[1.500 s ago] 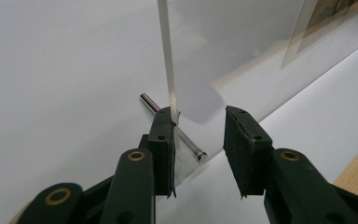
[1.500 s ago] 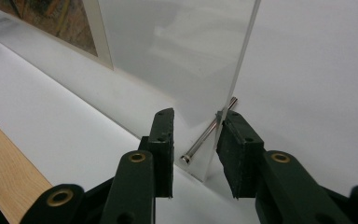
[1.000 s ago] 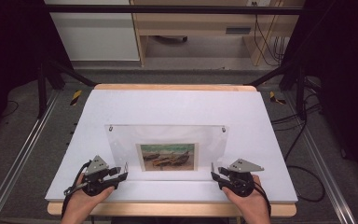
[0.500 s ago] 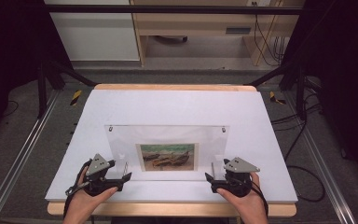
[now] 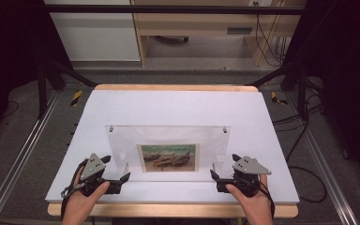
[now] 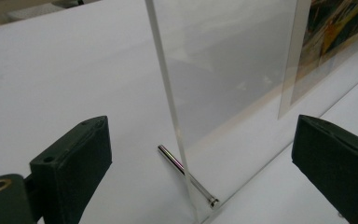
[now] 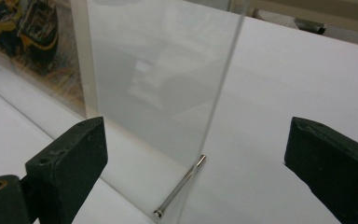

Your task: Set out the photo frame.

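Both jaws have just been opened wide: the left gripper [image 5: 122,178] and right gripper [image 5: 214,176] no longer press the clear acrylic picture frame [image 5: 168,147], left upright between them on the white table [image 5: 178,105]; the placing seems done.

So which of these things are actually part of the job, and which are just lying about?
Part of the job:
- clear acrylic picture frame, standing upright on the white table
- boat picture inside it
- metal pins at its foot
- left gripper and right gripper, both open, at the frame's ends

Lying about:
- cables on the floor
- wooden furniture behind
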